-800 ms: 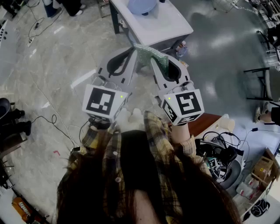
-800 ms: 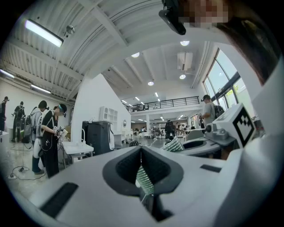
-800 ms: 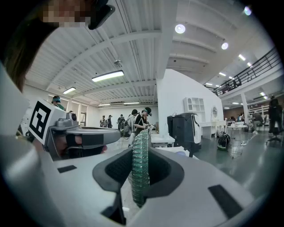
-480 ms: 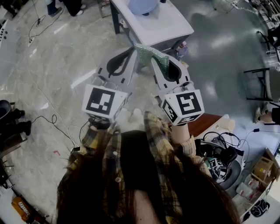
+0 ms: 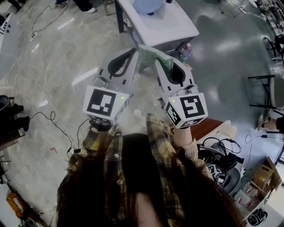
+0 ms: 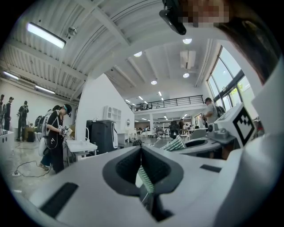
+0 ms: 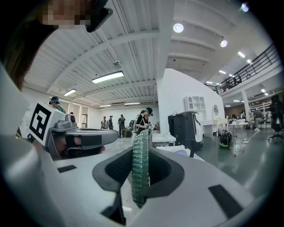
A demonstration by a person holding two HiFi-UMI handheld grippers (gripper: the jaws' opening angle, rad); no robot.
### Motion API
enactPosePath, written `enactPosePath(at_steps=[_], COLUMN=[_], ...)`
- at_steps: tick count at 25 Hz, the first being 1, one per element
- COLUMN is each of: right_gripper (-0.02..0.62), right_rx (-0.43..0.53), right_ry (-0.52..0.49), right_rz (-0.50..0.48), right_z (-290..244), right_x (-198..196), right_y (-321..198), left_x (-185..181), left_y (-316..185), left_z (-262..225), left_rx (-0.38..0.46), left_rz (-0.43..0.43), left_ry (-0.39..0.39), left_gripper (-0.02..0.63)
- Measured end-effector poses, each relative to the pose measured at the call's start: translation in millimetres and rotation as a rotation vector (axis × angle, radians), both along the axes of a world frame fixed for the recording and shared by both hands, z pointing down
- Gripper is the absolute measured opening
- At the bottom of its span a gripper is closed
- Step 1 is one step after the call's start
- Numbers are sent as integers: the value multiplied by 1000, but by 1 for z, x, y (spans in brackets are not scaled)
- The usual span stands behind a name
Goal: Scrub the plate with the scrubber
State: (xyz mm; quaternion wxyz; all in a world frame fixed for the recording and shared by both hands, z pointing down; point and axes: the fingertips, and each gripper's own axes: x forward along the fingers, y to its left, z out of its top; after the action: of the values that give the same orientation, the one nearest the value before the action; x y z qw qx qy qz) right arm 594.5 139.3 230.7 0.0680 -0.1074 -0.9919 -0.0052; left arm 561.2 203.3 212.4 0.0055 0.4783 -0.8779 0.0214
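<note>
1. Right gripper (image 7: 142, 155) first: your jaws are clamped on the green mesh scrubber (image 7: 141, 170). It stands edge-on between them and rises above their tips.
2. Your left gripper (image 6: 141, 150) has its jaws pressed together, and a thin strip of the same green mesh shows pinched between its pads.
3. In the head view both grippers sit at centre frame with their tips close together. The scrubber spans from one tip to the other.
4. A pale blue dish (image 5: 146, 5) rests on the white table (image 5: 177, 26) at the top edge of the head view. It lies beyond the tips, apart from the scrubber.
</note>
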Motion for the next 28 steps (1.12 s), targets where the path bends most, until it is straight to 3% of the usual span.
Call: enactPosePath(at_steps=[6, 11, 17, 28], right_gripper=[92, 92, 94, 94], right_rx=[-15, -26, -31, -38], right_ry=[16, 6, 0, -13], right_rz=[-9, -6, -4, 115], right_z=[8, 10, 13, 3], right_x=[-8, -35, -107, -253], right_y=[-10, -16, -3, 24], left_x=[-8, -40, -113, -259], left_y=[-3, -3, 7, 21], left_z=[5, 5, 6, 2], left_rx=[-16, -18, -25, -37], left_rz=[-25, -36, -15, 132], left_ry=[8, -4, -13, -19], left_gripper=[14, 15, 14, 15])
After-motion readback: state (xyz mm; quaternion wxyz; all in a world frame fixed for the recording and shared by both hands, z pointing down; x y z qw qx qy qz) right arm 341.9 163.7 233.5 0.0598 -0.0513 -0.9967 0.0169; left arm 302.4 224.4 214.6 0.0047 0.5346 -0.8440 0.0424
